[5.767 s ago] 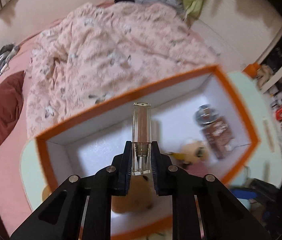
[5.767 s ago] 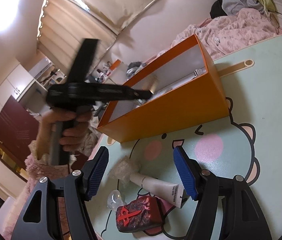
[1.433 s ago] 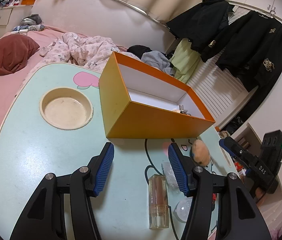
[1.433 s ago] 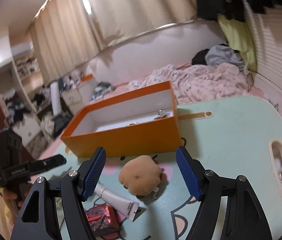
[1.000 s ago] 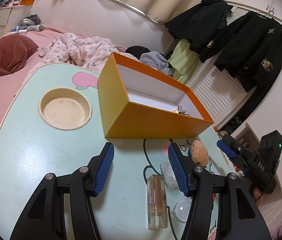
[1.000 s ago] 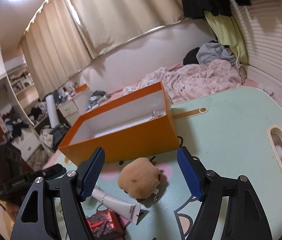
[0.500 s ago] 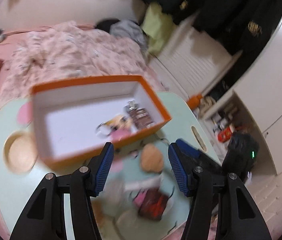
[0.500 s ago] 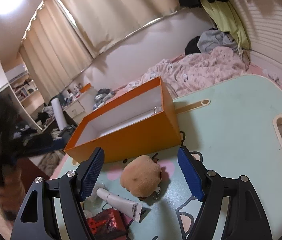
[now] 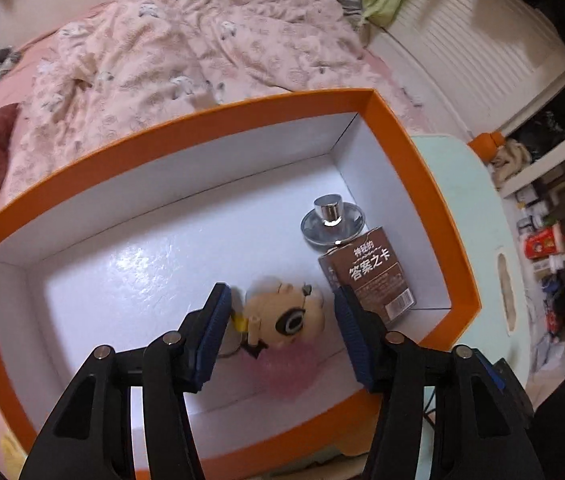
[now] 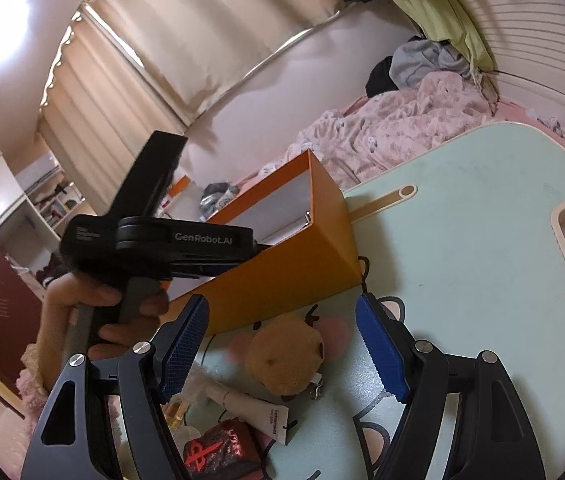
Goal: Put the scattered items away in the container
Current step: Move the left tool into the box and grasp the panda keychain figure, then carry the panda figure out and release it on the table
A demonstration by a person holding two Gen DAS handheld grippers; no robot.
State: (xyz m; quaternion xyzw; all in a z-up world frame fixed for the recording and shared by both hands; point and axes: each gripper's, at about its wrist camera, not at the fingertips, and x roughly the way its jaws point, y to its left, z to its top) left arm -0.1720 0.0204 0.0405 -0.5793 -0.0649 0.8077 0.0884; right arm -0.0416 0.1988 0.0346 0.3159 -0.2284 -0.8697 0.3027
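I've swung my left gripper (image 9: 280, 330), open and empty, from the table up over the orange box (image 9: 410, 148), while my right gripper (image 10: 282, 344), open, hovers over the brown plush (image 10: 286, 354), likely next in.

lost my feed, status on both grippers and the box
Left gripper open, empty, over orange box. Right gripper open above brown plush. Nothing blocking.

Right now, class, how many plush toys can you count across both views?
2. One plush toy lies inside the orange box; the brown plush toy sits on the table outside it. Others may be hidden.
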